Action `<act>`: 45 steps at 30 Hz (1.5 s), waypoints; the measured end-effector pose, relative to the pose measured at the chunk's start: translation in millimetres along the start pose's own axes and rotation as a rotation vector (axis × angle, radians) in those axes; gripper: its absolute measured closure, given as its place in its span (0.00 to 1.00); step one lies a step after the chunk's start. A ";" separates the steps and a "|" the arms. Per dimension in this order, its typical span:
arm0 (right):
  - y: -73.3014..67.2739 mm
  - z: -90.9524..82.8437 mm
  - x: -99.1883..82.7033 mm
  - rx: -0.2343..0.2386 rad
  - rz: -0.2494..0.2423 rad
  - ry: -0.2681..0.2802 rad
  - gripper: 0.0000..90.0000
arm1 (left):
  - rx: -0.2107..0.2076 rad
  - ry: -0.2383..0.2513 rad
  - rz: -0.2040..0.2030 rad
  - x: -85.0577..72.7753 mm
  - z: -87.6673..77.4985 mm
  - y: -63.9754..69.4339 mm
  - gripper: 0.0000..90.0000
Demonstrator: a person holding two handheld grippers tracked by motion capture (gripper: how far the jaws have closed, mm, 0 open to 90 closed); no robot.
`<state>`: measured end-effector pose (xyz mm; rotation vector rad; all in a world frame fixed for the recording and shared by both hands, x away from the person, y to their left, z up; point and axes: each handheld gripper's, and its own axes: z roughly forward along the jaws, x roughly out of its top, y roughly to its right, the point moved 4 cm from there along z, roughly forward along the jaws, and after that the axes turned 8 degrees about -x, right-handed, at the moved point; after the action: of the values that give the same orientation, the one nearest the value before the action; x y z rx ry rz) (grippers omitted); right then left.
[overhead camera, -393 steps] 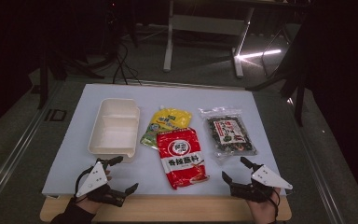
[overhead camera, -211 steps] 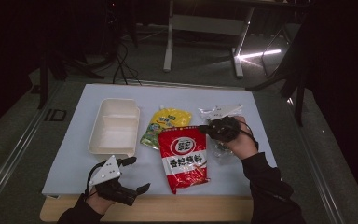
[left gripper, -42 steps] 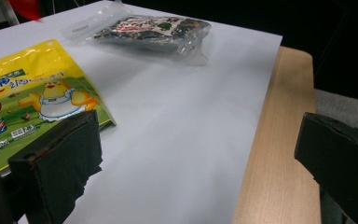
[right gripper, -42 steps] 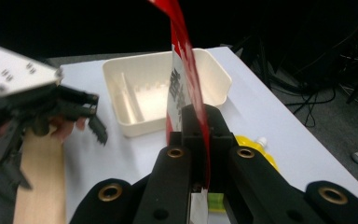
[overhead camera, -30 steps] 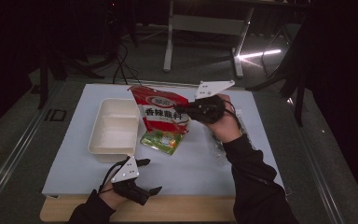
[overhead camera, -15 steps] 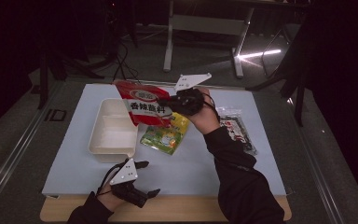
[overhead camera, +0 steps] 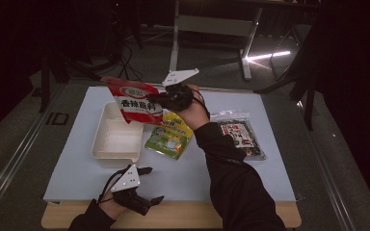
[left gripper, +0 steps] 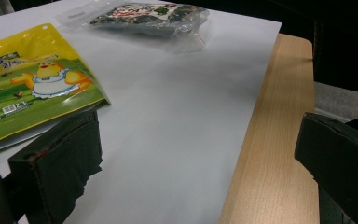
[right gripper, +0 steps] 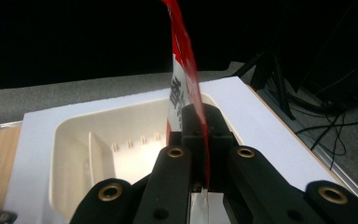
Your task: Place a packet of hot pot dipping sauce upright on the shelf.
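My right gripper (overhead camera: 161,97) is shut on the edge of a red seasoning packet (overhead camera: 134,100), held in the air over the far right corner of the cream two-part tray (overhead camera: 117,141). In the right gripper view the red packet (right gripper: 185,65) stands edge-on, pinched between the jaws, with the tray (right gripper: 70,154) below and ahead. My left gripper (overhead camera: 148,184) rests open at the table's near edge, left of centre, with nothing between its black fingers (left gripper: 58,163). A yellow-green snack bag (overhead camera: 169,137) lies flat right of the tray. A clear bag of dark seaweed (overhead camera: 238,134) lies farther right.
A pale blue mat (overhead camera: 188,173) covers the table, with a bare wooden strip (overhead camera: 183,217) along the near edge. The yellow-green bag (left gripper: 23,88) and the seaweed bag (left gripper: 144,16) lie ahead of the left gripper. Dark floor, cables and a stand's legs (overhead camera: 212,29) lie beyond the table.
My right gripper has carried the red packet leftward, from above the yellow-green bag to above the tray. The left gripper has stayed in place.
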<state>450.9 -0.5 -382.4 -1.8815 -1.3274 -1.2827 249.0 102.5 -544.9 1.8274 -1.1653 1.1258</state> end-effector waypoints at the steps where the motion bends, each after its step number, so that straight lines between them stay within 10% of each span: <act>1: 0.5 3.1 0.9 0.000 0.004 0.001 1.00 | 0.001 0.000 0.000 -0.1 -0.5 0.0 0.02; 45: 10.0 110.4 -12.3 -0.001 0.054 -0.002 1.00 | 0.024 0.015 -0.016 -6.5 -14.8 2.5 0.02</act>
<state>504.0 79.1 -439.9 -1.9069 -1.2686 -1.2549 240.8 116.6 -544.9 1.8398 -1.1313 1.1468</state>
